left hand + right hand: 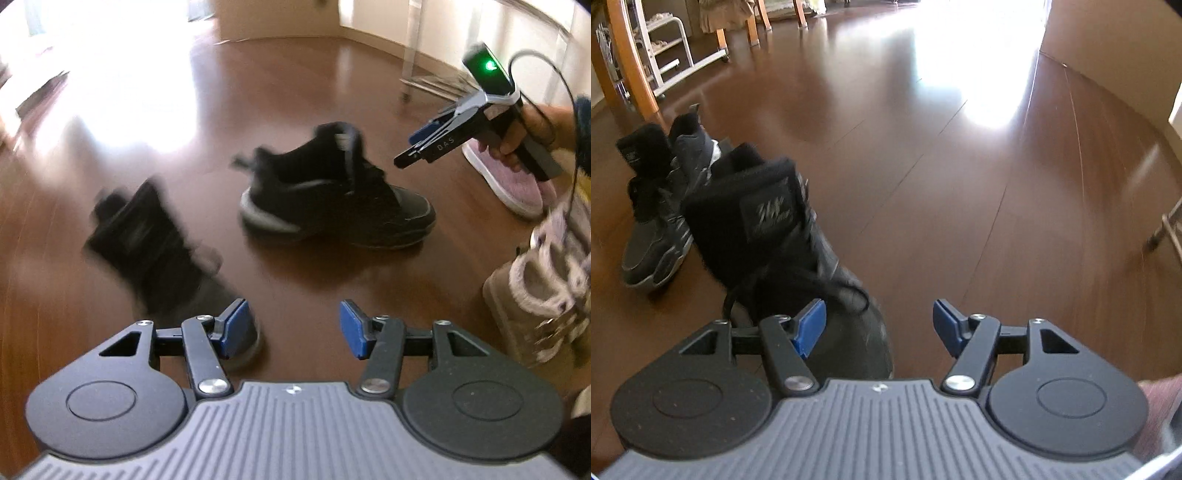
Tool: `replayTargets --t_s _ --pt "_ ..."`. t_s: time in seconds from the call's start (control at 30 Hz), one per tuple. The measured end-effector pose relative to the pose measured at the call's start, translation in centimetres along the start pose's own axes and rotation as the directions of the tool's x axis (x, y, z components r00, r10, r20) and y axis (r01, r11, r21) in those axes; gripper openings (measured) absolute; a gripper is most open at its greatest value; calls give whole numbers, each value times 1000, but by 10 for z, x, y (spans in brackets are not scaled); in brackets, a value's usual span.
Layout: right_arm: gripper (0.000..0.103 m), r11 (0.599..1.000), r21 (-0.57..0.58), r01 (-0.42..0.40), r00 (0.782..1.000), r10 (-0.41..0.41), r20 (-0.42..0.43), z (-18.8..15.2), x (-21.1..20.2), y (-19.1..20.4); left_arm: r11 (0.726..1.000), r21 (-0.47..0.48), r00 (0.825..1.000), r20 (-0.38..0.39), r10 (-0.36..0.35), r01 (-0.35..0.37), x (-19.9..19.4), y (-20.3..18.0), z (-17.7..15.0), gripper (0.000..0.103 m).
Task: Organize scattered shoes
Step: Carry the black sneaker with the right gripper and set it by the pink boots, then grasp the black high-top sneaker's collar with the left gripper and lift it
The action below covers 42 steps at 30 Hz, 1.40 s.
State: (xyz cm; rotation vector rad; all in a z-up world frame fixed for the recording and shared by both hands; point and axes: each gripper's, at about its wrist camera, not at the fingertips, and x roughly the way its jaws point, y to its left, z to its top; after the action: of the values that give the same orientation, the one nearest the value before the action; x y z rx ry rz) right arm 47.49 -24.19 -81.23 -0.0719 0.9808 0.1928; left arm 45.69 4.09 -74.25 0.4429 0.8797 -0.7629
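Shoes are lying scattered on the wooden floor [184,122], which is taking up most of both views and glaring white where light is falling on it. Counting footwear in the left wrist view: 2 black sneakers, 1 pink slipper and 1 beige fur-lined boot, 4 pieces in all. The right wrist view is showing only the 2 black sneakers.

The upright black sneaker [343,199] is standing in the middle of the floor, side on to the left camera. The second black sneaker [155,240] is lying nearer the left gripper, blurred, its toe reaching under that gripper's left finger. In the right wrist view these 2 are sitting close together, the nearer one [775,229] with its tongue facing the camera and its toe passing under the right gripper's left finger, the other [661,206] just behind it to the left.

The beige fur-lined boot [535,295] is crowding the right edge of the left view, with the pink slipper [513,184] on the floor beyond it, partly hidden by a hand.

Wooden chair legs [631,74] and a white rack [672,48] are standing at the far left of the right view.

The left gripper [291,328] is hanging over bare floor, jaws partly apart and holding nothing. The right gripper [879,325] is also standing with jaws parted and empty; a hand [524,129] is carrying it [424,144] above the upright sneaker's toe end.
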Motion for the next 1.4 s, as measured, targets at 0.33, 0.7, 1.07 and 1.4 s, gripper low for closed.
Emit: replayTargets --t_s 0.33,0.7,1.07,1.4 --pt "75 959 280 54 998 -64 28 -79 -42 -56 985 -3 983 70 -171 172 75 -12 86 64" --pt "79 862 507 16 993 -72 91 -151 -93 -94 953 113 960 -33 -279 281 169 -38 102 21" --pt "79 817 576 19 987 -109 122 -186 -127 -110 816 469 906 72 -417 338 137 -114 138 20" --pt "80 787 615 57 974 -178 138 -219 -156 -126 567 713 881 -154 -447 412 189 -224 169 43"
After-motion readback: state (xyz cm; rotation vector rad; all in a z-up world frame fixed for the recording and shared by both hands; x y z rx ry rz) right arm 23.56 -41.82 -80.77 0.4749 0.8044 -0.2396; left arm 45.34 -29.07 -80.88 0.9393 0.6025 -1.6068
